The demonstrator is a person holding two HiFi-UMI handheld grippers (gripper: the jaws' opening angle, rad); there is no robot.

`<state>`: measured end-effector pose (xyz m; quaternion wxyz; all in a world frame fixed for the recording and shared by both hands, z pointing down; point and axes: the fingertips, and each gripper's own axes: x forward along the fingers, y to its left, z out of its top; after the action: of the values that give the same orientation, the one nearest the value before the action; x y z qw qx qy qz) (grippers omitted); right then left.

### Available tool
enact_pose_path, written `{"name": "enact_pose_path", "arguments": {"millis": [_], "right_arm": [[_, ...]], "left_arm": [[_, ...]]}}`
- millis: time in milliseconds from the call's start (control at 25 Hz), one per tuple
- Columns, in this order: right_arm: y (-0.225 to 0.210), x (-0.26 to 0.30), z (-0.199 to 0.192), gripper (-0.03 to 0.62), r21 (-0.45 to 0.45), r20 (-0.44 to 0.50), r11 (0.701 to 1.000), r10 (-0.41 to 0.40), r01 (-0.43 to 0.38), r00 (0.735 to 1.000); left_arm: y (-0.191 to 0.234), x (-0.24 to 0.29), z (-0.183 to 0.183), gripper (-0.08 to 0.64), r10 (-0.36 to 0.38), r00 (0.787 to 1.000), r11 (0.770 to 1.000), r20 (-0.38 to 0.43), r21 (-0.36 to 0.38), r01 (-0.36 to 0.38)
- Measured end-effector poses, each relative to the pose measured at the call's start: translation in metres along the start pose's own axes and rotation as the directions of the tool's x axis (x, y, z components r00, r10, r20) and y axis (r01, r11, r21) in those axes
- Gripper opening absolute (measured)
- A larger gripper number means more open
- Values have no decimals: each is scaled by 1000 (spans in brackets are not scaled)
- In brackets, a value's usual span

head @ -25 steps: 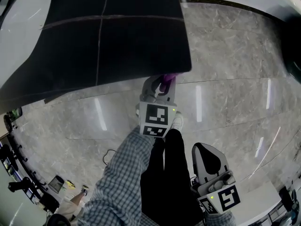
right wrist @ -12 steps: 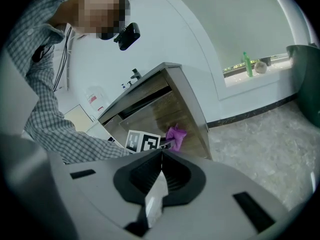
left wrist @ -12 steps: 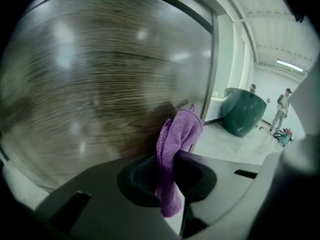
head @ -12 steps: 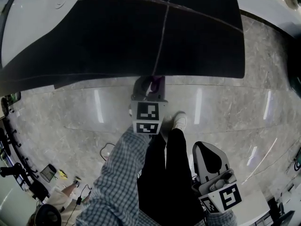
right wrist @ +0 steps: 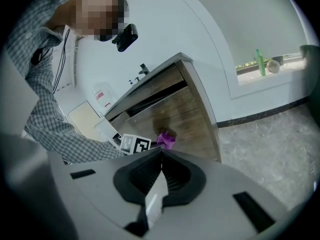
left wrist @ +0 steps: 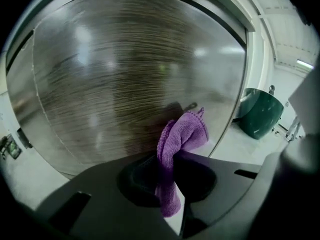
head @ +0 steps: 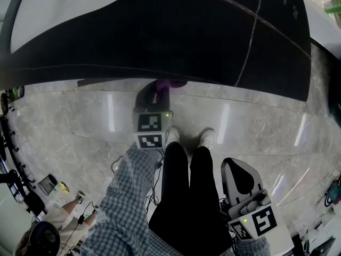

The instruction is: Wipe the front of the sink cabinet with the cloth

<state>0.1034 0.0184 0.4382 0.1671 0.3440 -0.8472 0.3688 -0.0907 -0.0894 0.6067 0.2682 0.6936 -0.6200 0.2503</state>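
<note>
**Left claw shut on cloth, low on cabinet front**

Clamped tight on a purple cloth, gripped about its middle. One bunched end forward of the tips, a tail hanging below. Positioned low on the sink cabinet front, with the cloth at the panel or just off it. Contact not confirmable from any view. Right claw: closed tip to tip, nothing held, parked beside the person's legs over the floor, well apart from the cabinet.

Progress, as judged: wiping under way, completion not provable. No streaks, damp marks or dirt visible on the dark wood-grain panel, only glare, so wiped share unreadable. Upper panel and the door beyond the seam probably outstanding.

Cloth condition: small, soft, terry-type weave, crumpled, dry-looking, no visible soiling. Likely to fold under pressure, leaving only the bunched end as a wiping face.
</note>
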Motion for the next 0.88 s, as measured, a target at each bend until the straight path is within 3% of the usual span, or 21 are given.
{"name": "enact_pose_path", "arguments": {"millis": [320,600,880], "right_arm": [[19,16,3,17,-13,-14,1000,23,-23,1000],[35,29,7,17,-41,-23,998,39,-40,999],[49,37,8,17,-70,-33,996,51,-53,998]], "left_arm": [[75,-22,-18,54,127,992,990,-24,-57,-128],[135,-43,-35,54,237,971,957,-42,-159,-241],[164,-62,-41,54,288,957,934,-42,-211,-290]]}}
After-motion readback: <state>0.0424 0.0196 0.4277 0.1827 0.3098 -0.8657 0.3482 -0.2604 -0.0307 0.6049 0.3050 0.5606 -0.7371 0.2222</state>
